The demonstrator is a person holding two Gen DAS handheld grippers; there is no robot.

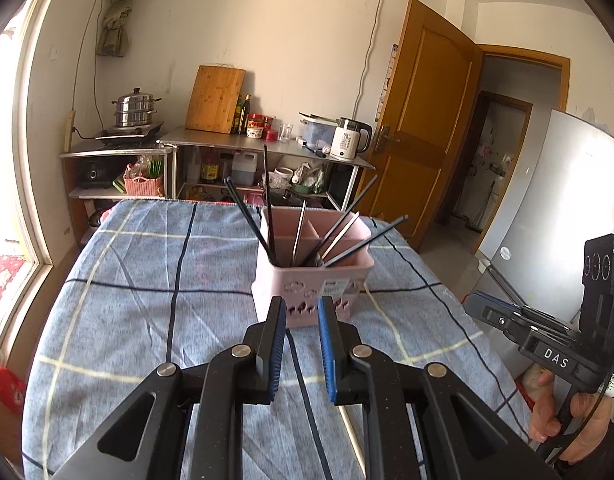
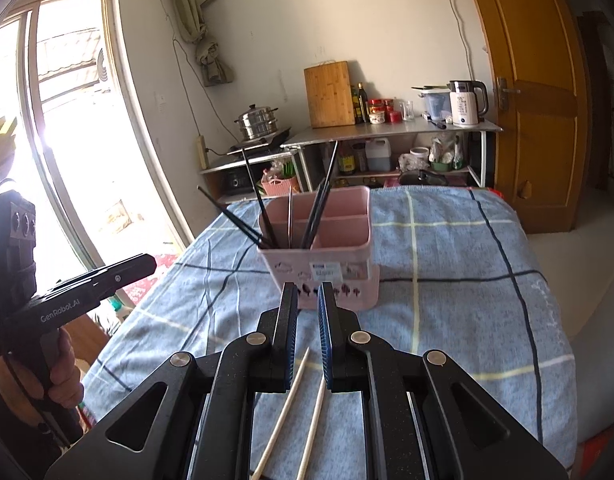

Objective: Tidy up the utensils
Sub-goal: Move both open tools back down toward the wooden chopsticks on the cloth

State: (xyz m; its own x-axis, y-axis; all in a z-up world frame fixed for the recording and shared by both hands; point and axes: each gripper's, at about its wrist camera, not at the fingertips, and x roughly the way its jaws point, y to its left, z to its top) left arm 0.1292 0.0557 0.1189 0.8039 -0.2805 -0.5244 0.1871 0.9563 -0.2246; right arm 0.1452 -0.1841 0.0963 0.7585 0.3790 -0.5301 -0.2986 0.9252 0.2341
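Note:
A pink divided utensil holder [image 1: 311, 276] stands on a table with a blue plaid cloth [image 1: 147, 300]. Several black and metal chopsticks [image 1: 339, 240] lean in its compartments. My left gripper [image 1: 302, 304] is open and empty, just in front of the holder. In the right wrist view the holder [image 2: 319, 252] shows again, its right compartments empty. My right gripper [image 2: 307, 292] is open and empty, above two pale wooden chopsticks [image 2: 291, 404] lying on the cloth between and beneath its fingers.
A metal kitchen shelf [image 1: 263, 144] with a kettle, cutting board, jars and steamer pot stands behind the table. A wooden door [image 1: 423, 116] and a fridge [image 1: 555, 208] are at the right. A window [image 2: 67, 120] is at the left.

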